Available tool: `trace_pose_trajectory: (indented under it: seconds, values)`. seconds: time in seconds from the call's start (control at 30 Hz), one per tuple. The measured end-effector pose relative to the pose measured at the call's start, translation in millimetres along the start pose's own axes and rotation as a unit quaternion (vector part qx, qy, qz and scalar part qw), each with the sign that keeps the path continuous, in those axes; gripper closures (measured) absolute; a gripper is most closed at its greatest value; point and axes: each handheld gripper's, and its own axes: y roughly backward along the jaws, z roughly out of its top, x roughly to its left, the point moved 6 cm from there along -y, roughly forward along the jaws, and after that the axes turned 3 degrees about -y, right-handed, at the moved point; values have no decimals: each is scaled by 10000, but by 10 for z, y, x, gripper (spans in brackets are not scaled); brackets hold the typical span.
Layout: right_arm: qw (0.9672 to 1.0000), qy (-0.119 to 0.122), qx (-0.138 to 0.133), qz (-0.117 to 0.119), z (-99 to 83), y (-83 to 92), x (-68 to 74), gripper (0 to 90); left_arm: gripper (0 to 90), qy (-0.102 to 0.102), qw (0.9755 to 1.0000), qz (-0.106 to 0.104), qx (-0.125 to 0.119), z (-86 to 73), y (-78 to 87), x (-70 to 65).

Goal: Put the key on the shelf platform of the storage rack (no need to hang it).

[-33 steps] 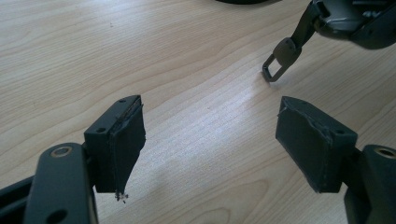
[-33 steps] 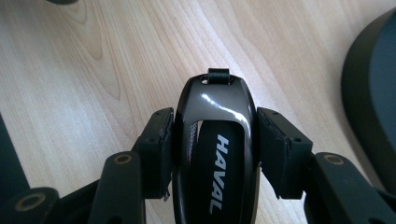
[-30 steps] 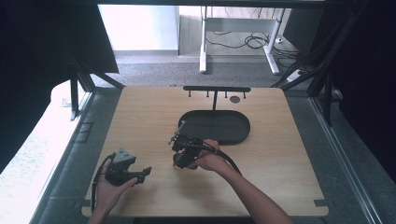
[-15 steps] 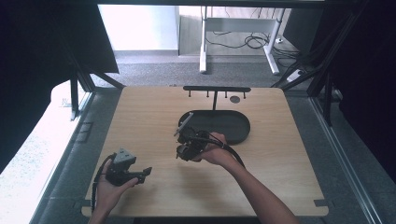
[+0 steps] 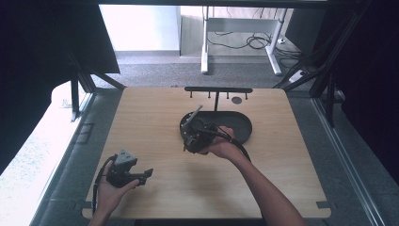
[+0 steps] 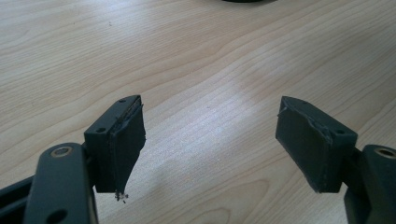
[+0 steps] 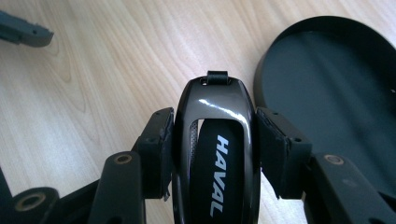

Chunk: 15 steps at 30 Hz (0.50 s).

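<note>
Wood-grain tabletop fills the middle of the high view, with grey floor around it and a white desk frame beyond. At the far edge stands a black rack with short pegs; just in front of it lies an oval black tray.

Right tongs, held in the person's right hand, sit at the tray's left end in the high view. Their two pads press on the flanks of a glossy black key fob, lettered HAVAL in white, so the tongs pinch the fob. A small loop at the fob's tip points away from the camera. In the right gripper view the fob hangs over bare wood, with the tray's rim just beside it on the right. Whether the fob clears the wood or touches it is hard to judge from these angles. A grey stick-like part projects from this gripper toward the rack in the high view; what it is cannot be told.

Left tongs rest in the left hand near the front left corner, well apart from the tray. Their pads stand spread wide, with only wood between them.
</note>
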Motion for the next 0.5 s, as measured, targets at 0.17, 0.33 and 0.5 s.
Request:
trace_pose_trajectory:
  seconds: [0.17,0.33,0.5]
  values:
    - [10000,-26,-33,-56,18,58,-94,497,242,14,10000,4,1,-1,-5,-6]
    - [9999,-46,-41,-102,34,86,-157,497,242,23,10000,-1,-6,0,-3,-5]
    - [9999,-76,-42,-138,30,92,-226,497,242,27,10000,-3,-6,0,-1,-3]
